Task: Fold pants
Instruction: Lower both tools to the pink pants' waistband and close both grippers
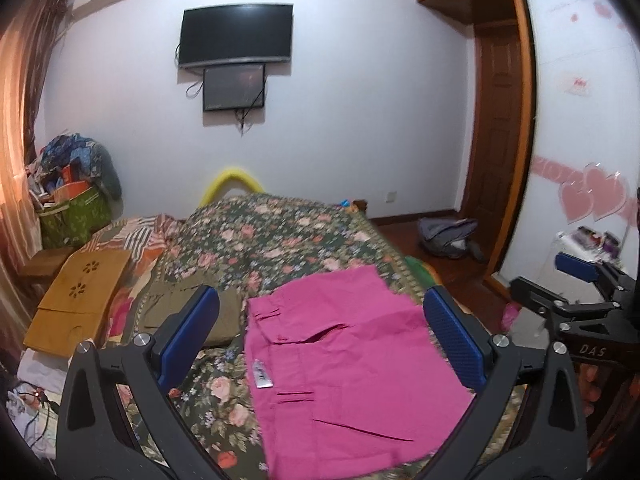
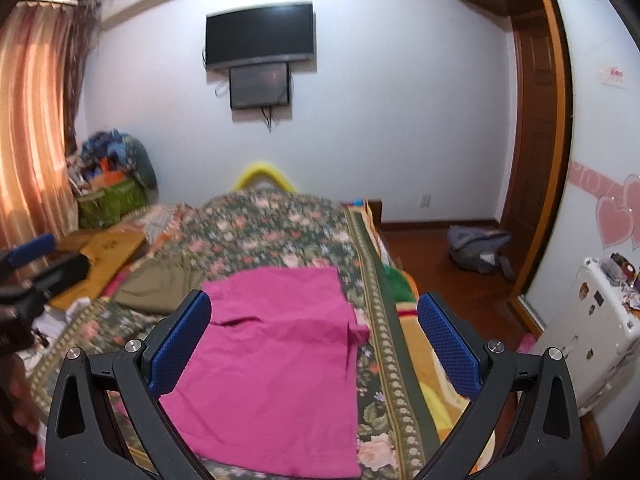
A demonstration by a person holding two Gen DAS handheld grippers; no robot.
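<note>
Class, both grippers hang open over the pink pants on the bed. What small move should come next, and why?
Probably lower the left gripper to pinch the near edge of the pink pants. Both it and the right gripper are open and hold nothing, and the pants lie flat on the bed, only partly folded.

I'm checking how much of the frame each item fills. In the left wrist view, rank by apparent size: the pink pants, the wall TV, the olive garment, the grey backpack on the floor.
1. Pink pants, though nearest the camera.
2. Wall TV.
3. Olive garment, partly hidden by a gripper finger, so its rank against the TV is unsure.
4. Grey backpack.
</note>
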